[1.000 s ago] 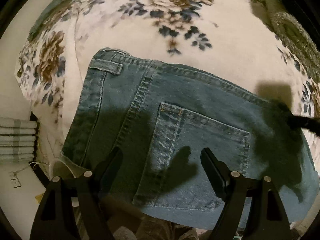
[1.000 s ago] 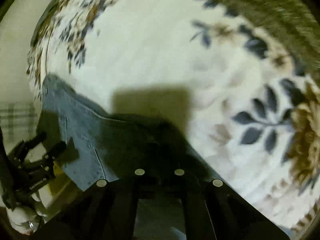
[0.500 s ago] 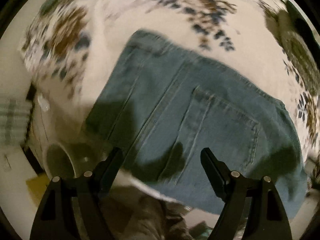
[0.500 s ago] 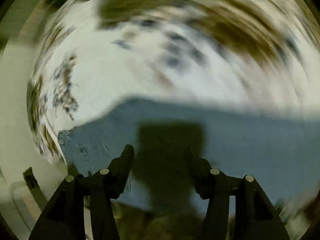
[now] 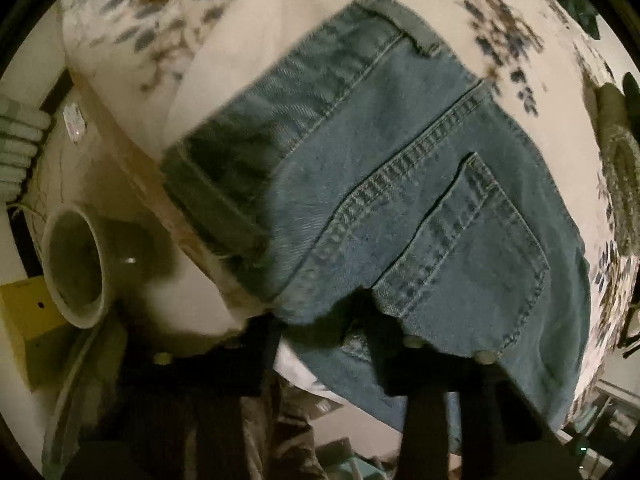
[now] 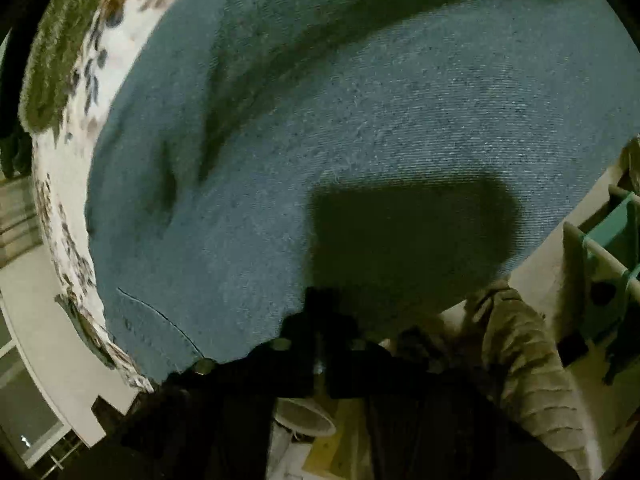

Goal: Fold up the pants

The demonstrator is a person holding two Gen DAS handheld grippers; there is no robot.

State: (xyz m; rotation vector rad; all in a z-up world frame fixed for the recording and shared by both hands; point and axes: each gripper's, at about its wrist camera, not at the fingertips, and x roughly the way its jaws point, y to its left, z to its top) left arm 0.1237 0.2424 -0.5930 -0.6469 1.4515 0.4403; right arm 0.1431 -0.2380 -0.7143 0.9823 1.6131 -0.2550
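The left gripper [image 5: 320, 320], black with two fingers, sits at the near edge of the blue denim pants [image 5: 400, 184]. Its fingers reach under and over the cloth edge, close by the back pocket [image 5: 472, 248], and it looks like it is pinching the pants there, though the tips are dark and partly hidden. The right gripper [image 6: 320, 344] is black too, and its two fingers are pressed close together at the near edge of the same pants [image 6: 360, 120]. It seems to be nipping the denim edge, but the spot is in deep shadow, so I am not fully sure. The pants lie on a white bed cover with blue and brown flowers [image 5: 224, 40], near the close edge of the bed. In the left view the waistband [image 5: 404, 24] points to the far side, and the cloth looks like a short, thick stack, so the legs seem to be folded up already. In the right view the denim fills most of the sight, with a few soft wrinkles on the left. A round white lamp or pot [image 5: 76, 264] sits low on the left, off the bed, and a fuzzy green blanket [image 5: 620, 184] lies at the far right. I think the folding is well along. What looks left is one more fold or a lift to tidy the stack, and then smoothing the wrinkles.
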